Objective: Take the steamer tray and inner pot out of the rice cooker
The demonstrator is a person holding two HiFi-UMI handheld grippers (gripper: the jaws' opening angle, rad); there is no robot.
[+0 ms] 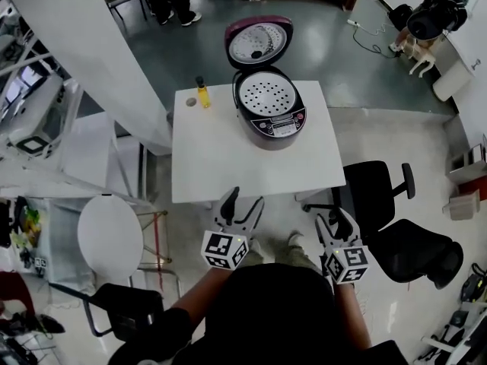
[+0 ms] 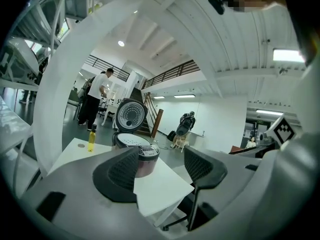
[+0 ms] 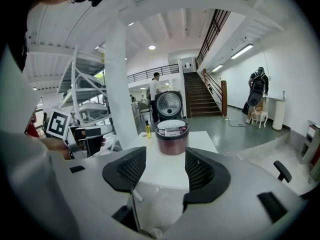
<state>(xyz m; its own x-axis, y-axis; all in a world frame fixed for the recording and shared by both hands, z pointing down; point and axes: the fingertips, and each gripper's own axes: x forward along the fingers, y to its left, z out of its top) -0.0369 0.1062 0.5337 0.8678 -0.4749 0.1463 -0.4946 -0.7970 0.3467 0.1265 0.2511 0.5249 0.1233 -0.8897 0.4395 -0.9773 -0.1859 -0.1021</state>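
In the head view, the person is standing at the 6 o'clock edge of the white table (image 1: 228,158), holding the left gripper (image 1: 243,201) and the right gripper (image 1: 333,220) low over that edge, both well apart from the rice cooker (image 1: 270,111) at their 12 o'clock. The cooker's lid (image 1: 259,42) is standing open on its 12 o'clock side, and the perforated steamer tray (image 1: 265,93) is sitting in the mouth, hiding whatever lies beneath; the inner pot is presumably under it. A small yellow bottle (image 1: 202,93) is standing at the cooker's 9 o'clock. In the left gripper view, the left gripper (image 2: 160,166) is showing its jaws spread with only the table (image 2: 160,184) between them, the rice cooker (image 2: 137,154) lying toward 11 o'clock and the bottle (image 2: 91,140) further off at 10. In the right gripper view, the right gripper (image 3: 165,169) is likewise released and empty, and it is framing the rice cooker (image 3: 171,136) almost dead ahead at 12 o'clock. The step in hand appears to be the approach: it would go best with both claws kept wide, coming down over the tray's rim at 3 and 9 o'clock, pinching the rim evenly and lifting straight up, keeping clear of the raised lid and the bottle.
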